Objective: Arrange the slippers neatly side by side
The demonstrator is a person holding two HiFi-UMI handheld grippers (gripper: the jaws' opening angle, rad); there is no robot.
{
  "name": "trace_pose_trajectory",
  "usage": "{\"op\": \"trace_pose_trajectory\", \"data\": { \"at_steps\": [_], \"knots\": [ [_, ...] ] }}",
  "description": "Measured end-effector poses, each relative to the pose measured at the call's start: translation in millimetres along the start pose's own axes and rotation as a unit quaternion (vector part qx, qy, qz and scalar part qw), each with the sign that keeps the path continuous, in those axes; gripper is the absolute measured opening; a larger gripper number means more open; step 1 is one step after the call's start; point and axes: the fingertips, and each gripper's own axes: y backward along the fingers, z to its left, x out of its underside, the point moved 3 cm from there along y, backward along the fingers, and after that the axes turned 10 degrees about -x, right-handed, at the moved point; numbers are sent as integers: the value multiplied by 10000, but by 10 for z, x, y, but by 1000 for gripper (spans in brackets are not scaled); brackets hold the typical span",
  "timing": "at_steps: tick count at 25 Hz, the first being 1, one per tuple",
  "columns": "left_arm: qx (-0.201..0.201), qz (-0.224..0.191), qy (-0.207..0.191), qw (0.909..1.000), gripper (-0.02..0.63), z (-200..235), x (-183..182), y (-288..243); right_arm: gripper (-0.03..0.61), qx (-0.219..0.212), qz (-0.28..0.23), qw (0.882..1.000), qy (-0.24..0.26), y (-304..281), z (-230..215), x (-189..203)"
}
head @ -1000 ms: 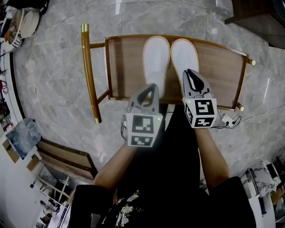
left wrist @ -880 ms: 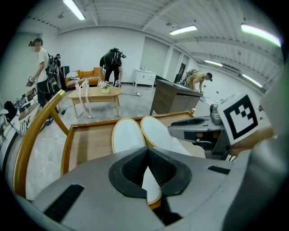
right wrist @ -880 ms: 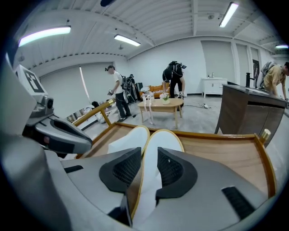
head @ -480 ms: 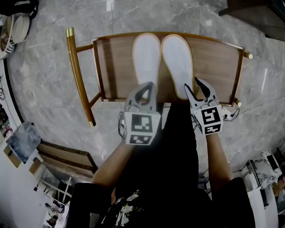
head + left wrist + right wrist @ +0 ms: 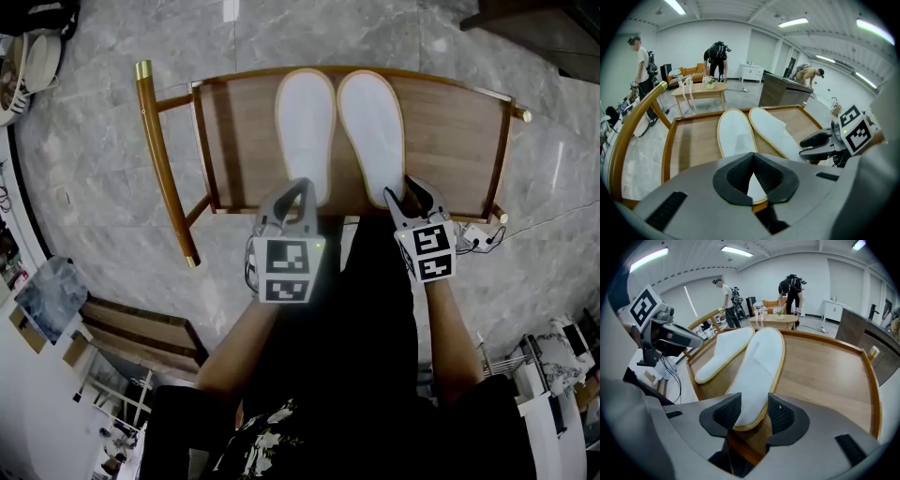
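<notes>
Bright, even indoor light
Ceiling strip lights (image 5: 792, 22) glare; marble floor (image 5: 232, 11) gleams; fisheye bends edges, darkens corners.

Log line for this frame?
left tongs: shut at left slipper heel | right tongs: just opened, right slipper heel between | layout: side by side

Two slippers (image 5: 305, 131), one wooden rack (image 5: 450, 122), perhaps three people (image 5: 717, 58).

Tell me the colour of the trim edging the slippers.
Yellow-tan, around white; the right slipper shows it best in the right gripper view.
</notes>
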Motion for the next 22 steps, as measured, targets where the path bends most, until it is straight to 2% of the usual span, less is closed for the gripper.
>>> {"op": "trace_pose_trajectory", "data": {
  "at_steps": [22],
  "knots": [
    [6,40,-109,9999,2,70,109,55,158,-220,104,9997,46,-173,299,-19]
  ]
}}
